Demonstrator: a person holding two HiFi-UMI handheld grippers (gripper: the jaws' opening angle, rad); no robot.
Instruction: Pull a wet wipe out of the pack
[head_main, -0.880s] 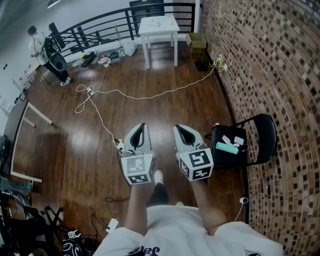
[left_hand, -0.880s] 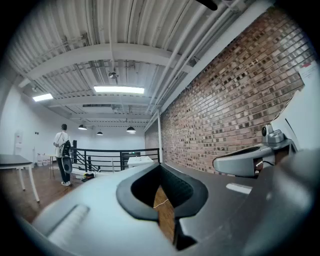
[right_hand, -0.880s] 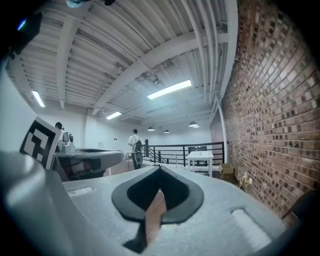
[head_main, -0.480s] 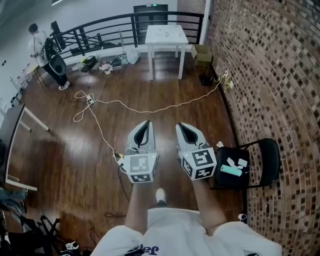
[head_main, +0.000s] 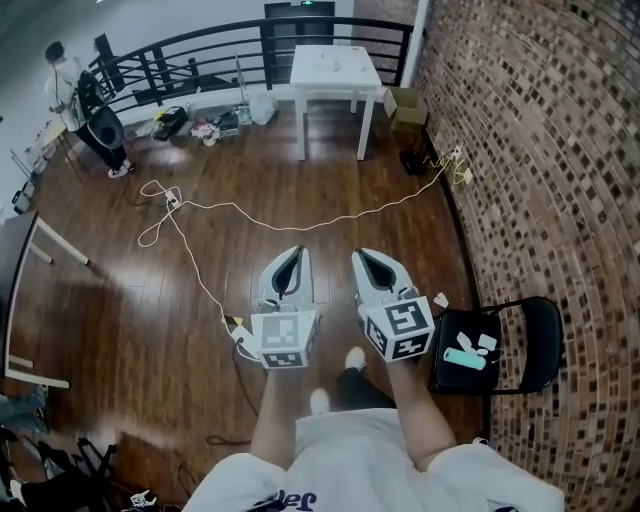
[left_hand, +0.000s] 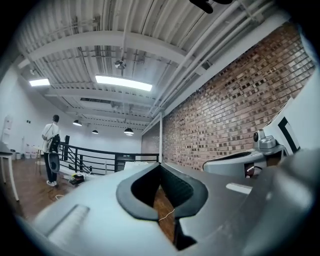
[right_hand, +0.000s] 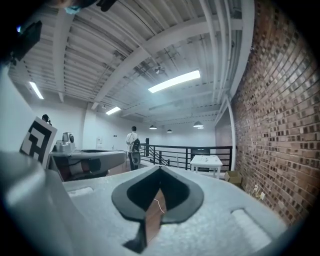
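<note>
Both clenched on nothing, I hold the left gripper and right gripper level, since no pack is within reach.

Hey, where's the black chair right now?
In the head view, the black chair stands at the lower right by the brick wall, just right of the right gripper.

No words or numbers legible anywhere. Cube on left gripper and cube on right gripper carry black-and-white square code markers, patterns only, no letters. White shirt has dark lettering at the bottom edge of the head view, cut off, can't be read
</note>
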